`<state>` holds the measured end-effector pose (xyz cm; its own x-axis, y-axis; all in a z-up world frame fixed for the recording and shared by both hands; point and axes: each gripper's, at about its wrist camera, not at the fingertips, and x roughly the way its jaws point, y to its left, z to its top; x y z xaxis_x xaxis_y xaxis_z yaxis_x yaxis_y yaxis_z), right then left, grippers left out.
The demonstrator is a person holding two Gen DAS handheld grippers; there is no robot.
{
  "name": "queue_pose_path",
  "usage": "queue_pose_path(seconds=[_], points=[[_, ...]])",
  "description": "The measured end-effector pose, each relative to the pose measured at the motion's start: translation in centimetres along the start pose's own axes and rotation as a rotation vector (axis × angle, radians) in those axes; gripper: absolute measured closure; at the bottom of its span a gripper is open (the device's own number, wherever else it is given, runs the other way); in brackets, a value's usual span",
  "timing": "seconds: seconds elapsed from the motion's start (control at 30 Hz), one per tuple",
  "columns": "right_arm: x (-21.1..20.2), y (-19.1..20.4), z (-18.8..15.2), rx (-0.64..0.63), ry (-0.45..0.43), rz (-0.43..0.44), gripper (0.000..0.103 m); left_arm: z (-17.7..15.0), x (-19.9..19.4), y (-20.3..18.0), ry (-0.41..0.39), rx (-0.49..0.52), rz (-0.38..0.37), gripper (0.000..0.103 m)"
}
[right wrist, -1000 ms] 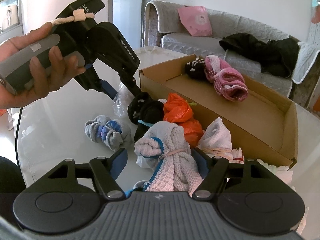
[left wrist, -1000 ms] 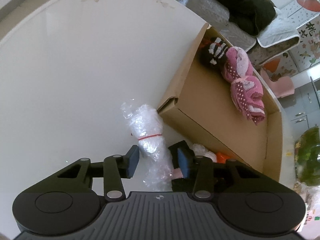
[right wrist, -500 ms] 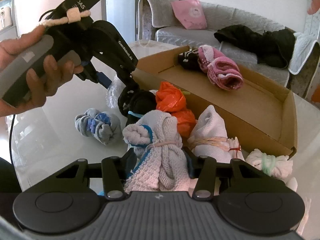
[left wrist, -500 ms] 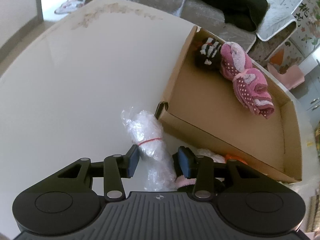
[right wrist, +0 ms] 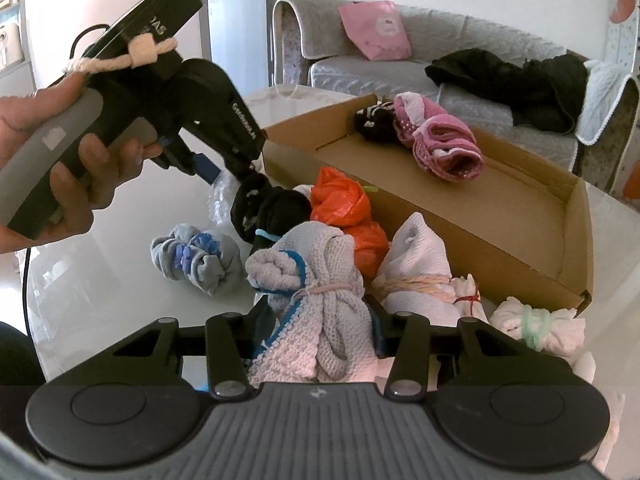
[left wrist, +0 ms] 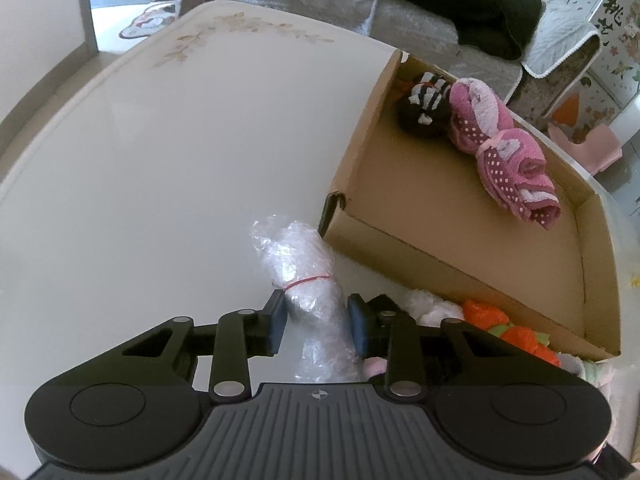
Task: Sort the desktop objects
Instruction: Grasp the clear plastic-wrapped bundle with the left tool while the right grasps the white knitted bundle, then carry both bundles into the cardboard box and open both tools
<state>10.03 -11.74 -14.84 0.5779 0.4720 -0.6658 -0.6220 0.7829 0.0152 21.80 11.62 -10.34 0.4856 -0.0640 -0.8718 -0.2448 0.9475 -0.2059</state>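
Behind left gripper point(right wrist: 224, 174), hand point(right wrist: 60, 176); left-wrist view lacks it.

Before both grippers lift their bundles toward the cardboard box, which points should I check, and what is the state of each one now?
1. Left gripper around the clear plastic bundle: jaws have just been closing; whether the pads press it: cannot tell.
2. Right gripper on the grey knitted bundle: pads squeeze it; ok.
3. Free floor in the cardboard box: only the black striped bundle and the pink dotted bundle at the far end; ok.
4. Neighbours clear of the knitted bundle: the orange bag bundle and the white bundle crowd it; not ok.
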Motion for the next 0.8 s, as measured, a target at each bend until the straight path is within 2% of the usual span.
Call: queue_pose_path(seconds=[0.2, 0.5, 0.7, 0.8], points=[[-1.0, 0.0, 0.2, 0.012, -0.013, 0.002, 0.061, -0.5, -1.4, 0.7, -0.017, 0.003, 0.016, 0.063], [-4.5, -0.8, 0.8, 0.032, -0.054, -0.014, 0.061, -1.5, -5.7, 0.8, -0.103, 0.095, 0.072, 0.063], [-7.0, -1.6, 1.4, 0.054, -0.086, -0.034, 0.061, -2.5, -8.5, 0.2, -0.142, 0.149, 0.058, 0.063], [-7.9, -2.5, 1.7, 0.080, -0.096, -0.039, 0.061, -3.0, -9.9, -1.3, -0.163, 0.203, 0.031, 0.063]])
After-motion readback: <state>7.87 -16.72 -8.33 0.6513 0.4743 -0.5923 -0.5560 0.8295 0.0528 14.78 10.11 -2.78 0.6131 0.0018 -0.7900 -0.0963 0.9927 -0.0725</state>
